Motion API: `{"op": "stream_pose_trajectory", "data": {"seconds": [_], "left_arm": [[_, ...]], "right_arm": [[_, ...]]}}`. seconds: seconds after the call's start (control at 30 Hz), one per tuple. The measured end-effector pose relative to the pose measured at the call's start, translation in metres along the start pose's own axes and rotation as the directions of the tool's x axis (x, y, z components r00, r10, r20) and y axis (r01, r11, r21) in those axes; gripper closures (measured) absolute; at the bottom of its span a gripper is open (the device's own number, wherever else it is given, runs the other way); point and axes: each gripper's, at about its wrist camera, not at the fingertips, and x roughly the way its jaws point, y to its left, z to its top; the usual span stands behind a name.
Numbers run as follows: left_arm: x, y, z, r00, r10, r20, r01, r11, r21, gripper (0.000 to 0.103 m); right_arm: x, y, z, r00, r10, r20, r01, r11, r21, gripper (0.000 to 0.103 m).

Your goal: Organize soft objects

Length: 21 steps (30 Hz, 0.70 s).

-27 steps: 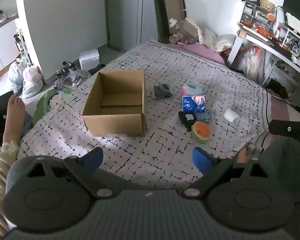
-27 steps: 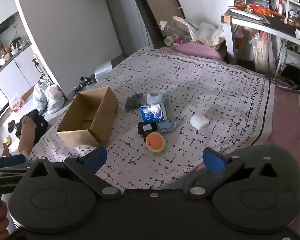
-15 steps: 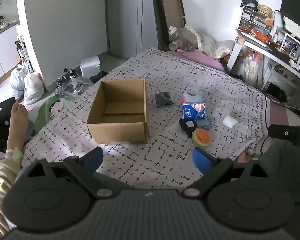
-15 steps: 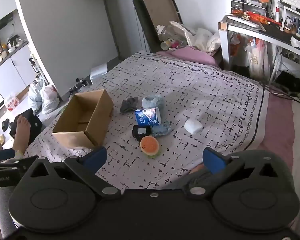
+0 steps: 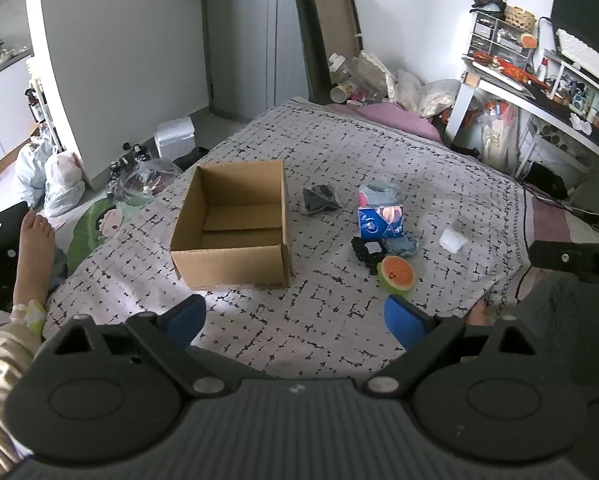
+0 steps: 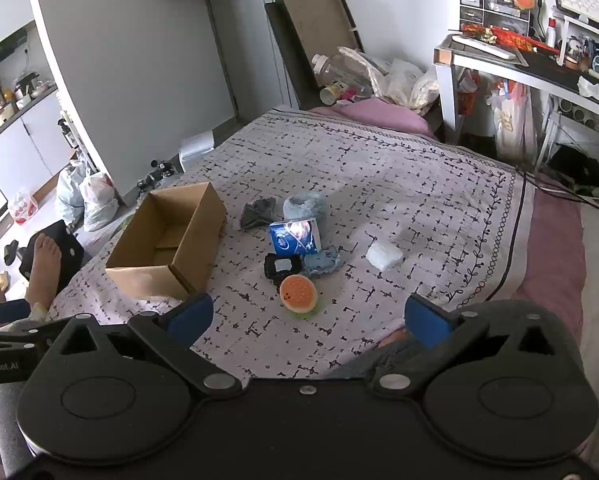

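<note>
The soft things lie in a loose cluster on the bed [image 6: 419, 184], ahead of and below both of my hand-held grippers, with the open cardboard box [image 5: 231, 232] to their left. Nearest me is the round orange plush [image 6: 298, 291]. In the right wrist view it sits almost dead centre between the spread fingers of my right hand-held gripper [image 6: 305, 318]; from my left hand-held gripper [image 5: 295, 318] it lies off toward the right finger. So I judge the right hand better lined up for the plush, and the left closer to the box. The plush is round, with no long axis to square up to.

Both hand-held grippers are spread wide and hold nothing, well short of the pile.

Counted: one box, empty as far as I see; one orange plush; one black pouch [image 6: 282, 266] touching a blue-grey knit piece [image 6: 321, 263]; one blue printed packet [image 6: 295, 234] standing behind them; one pale blue fuzzy roll [image 6: 303, 205]; one dark grey crumpled cloth [image 6: 257, 212]; one white packet [image 6: 384, 256] lying apart to the right.
</note>
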Motion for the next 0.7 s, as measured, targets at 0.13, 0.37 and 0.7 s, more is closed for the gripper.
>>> {"op": "stream_pose_trajectory", "data": {"seconds": [0.13, 0.37, 0.7], "left_arm": [[-0.0026, -0.0032, -0.0004, 1.000, 0.003, 0.003, -0.003, 1.000, 0.016, 0.008], [-0.0042, -0.0051, -0.0010, 1.000, -0.004, 0.008, 0.004, 1.000, 0.015, 0.008], [-0.0041, -0.0019, -0.0030, 1.000, -0.001, 0.007, 0.001, 1.000, -0.004, 0.008]], "right_arm": [[-0.0010, 0.0017, 0.0000, 1.000, 0.002, 0.002, -0.002, 1.000, -0.008, 0.000], [-0.0013, -0.0004, -0.0021, 1.000, -0.005, 0.003, 0.005, 1.000, -0.001, 0.000], [-0.0024, -0.0009, -0.0053, 1.000, -0.003, 0.005, 0.003, 1.000, -0.007, 0.000]]}}
